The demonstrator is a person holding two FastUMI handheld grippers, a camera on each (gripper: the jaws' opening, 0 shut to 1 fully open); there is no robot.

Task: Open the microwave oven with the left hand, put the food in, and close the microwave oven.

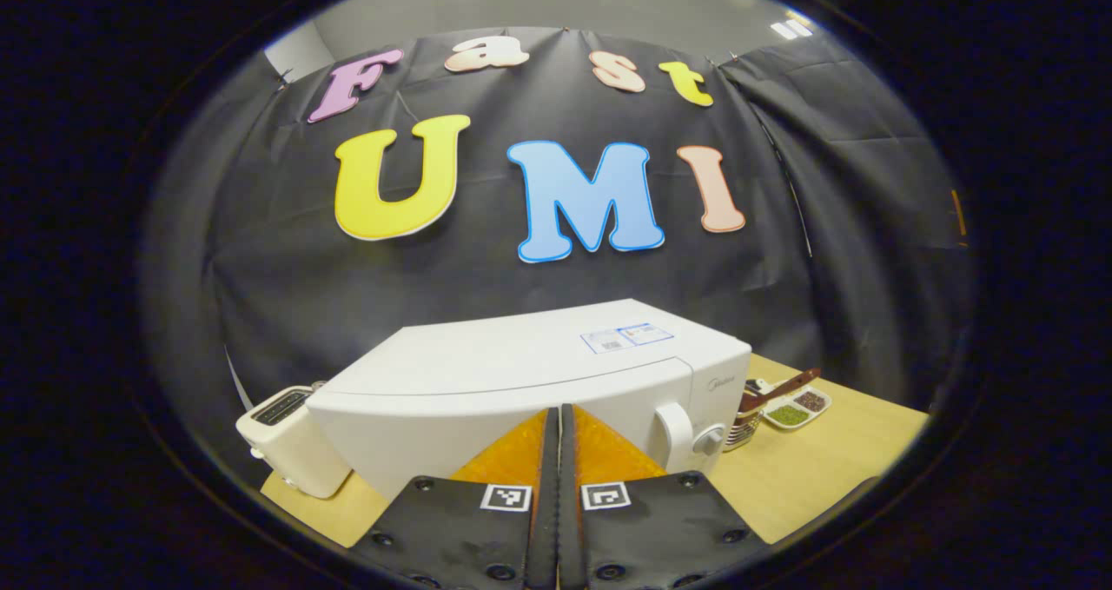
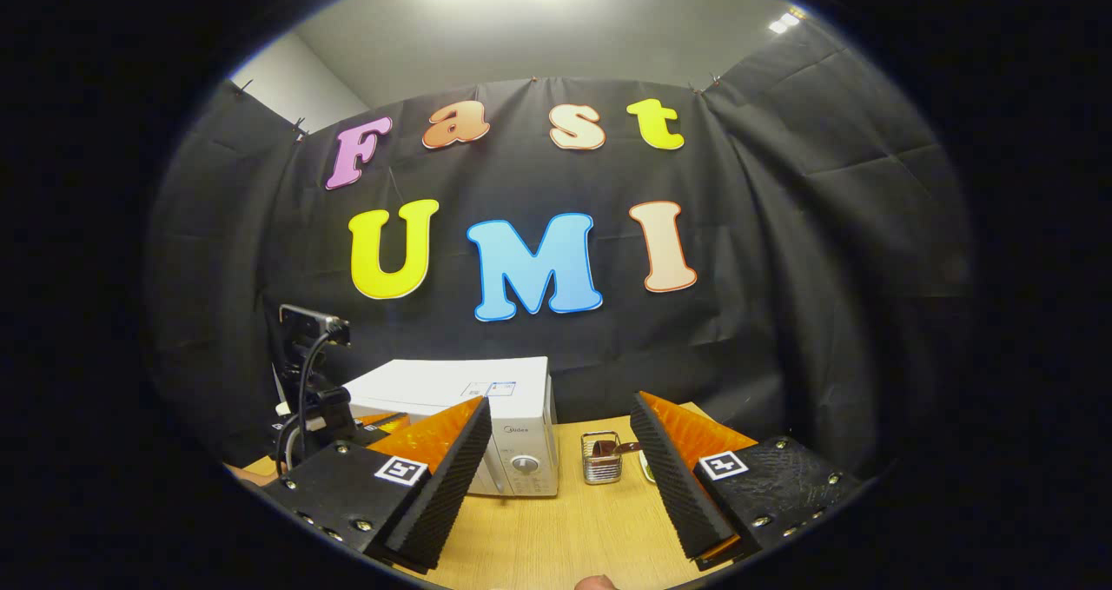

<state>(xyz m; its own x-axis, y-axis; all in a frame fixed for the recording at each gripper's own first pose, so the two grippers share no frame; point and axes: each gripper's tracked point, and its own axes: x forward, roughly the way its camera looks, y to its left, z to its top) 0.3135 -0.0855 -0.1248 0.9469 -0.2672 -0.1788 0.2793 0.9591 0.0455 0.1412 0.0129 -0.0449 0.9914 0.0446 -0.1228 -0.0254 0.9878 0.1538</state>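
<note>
The white microwave [image 1: 521, 373] stands on the wooden table with its door closed; its handle [image 1: 673, 434] and knob [image 1: 708, 438] are at its right end. My left gripper [image 1: 559, 412] is shut with nothing between its fingers, its tips just in front of the door. A small divided dish of green and brown food [image 1: 795, 407] lies to the right of the microwave. In the right gripper view, my right gripper [image 2: 560, 403] is open and empty above the table, farther back from the microwave [image 2: 521, 451]. The left gripper [image 2: 391, 419] shows there beside the door, partly hidden.
A cream toaster [image 1: 287, 438] sits left of the microwave. A metal wire holder [image 2: 601, 458] with a brown-handled tool stands between the microwave and the dish. The wooden tabletop [image 2: 565, 529] stretches bare toward the front. The black cloth wall closes the back.
</note>
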